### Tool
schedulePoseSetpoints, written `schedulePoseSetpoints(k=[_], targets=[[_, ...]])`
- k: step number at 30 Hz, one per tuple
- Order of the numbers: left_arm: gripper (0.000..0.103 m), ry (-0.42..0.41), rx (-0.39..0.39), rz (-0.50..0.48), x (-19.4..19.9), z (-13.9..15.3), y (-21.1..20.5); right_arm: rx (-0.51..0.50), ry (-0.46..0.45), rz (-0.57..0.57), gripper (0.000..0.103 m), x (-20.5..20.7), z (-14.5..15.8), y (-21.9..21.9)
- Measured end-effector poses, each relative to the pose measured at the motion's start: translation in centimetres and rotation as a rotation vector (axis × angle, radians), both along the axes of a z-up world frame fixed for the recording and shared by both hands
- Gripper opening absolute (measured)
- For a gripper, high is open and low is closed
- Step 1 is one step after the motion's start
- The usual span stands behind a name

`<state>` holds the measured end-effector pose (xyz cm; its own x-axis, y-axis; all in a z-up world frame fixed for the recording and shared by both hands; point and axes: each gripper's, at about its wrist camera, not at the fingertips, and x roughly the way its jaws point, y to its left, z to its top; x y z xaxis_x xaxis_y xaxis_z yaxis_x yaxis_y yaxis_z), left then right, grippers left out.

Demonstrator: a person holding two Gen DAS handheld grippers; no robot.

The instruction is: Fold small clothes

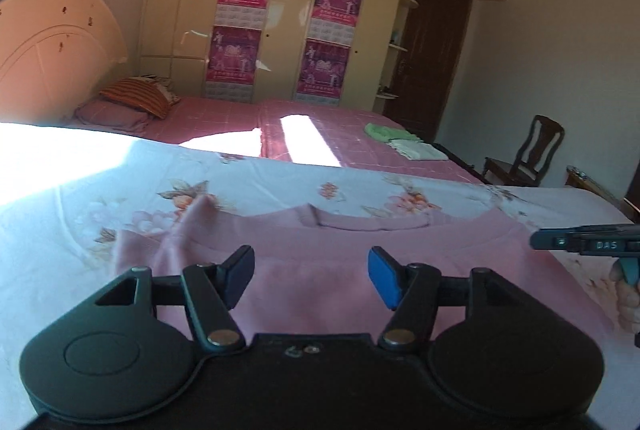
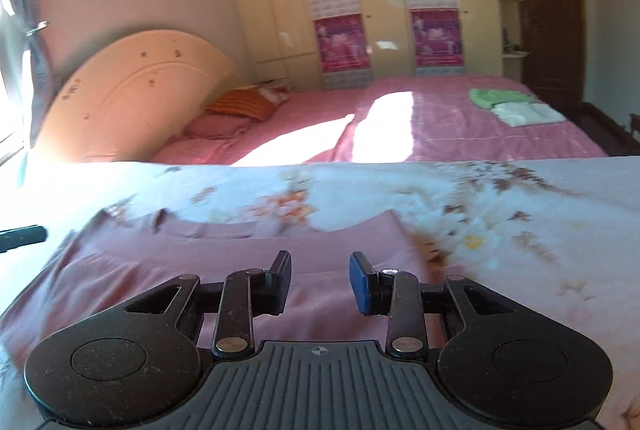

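So we've got a pink top [image 1: 320, 270] spread flat on the floral sheet [image 1: 280, 182], neckline facing away from us, one sleeve bunched up on its left side. Our left gripper [image 1: 311, 278] hangs over the middle of it, jaws spread wide with nothing between them. Our right gripper [image 2: 320, 282] is over the shirt's right half, jaws also apart and empty. Further back on the pink bedspread [image 2: 460, 126] sit a green cloth [image 2: 496, 97] and a folded white one [image 2: 528, 114], touching each other.

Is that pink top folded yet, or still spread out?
Spread out: the pink top lies flat on the floral sheet, neckline showing, one sleeve rumpled.
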<state>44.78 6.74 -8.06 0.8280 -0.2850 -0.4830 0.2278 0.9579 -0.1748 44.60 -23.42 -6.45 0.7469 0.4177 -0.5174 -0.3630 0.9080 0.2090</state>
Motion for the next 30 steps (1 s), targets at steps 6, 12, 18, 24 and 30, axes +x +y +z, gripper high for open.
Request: schedulePoseSetpoints(k=[6, 12, 18, 24, 30], targets=[[0.064, 0.097, 0.111, -0.067, -0.5, -6.0, -6.9, -0.151, 0.077, 0.088, 0.033, -2.1, -4.3, 7.1], [0.071, 0.013, 0.145, -0.065, -1.7, -3.1, -5.3, -0.100, 0.009, 0.023, 0.033, -2.4, -2.5, 5.9], [0.071, 0.109, 0.179, 0.119, 3.1, -3.8, 0.8, -0.220, 0.119, -0.188, 0.033, 2.4, -3.8, 2.2], [0.068, 0.146, 0.032, 0.221, 1.6, -2.5, 4.2, -0.147, 0.096, -0.207, 0.033, 0.2, -2.2, -0.6], [0.077, 0.081, 0.067, 0.028, -1.8, -2.6, -5.2, -0.103, 0.049, -0.031, 0.033, -3.9, -1.4, 5.9]])
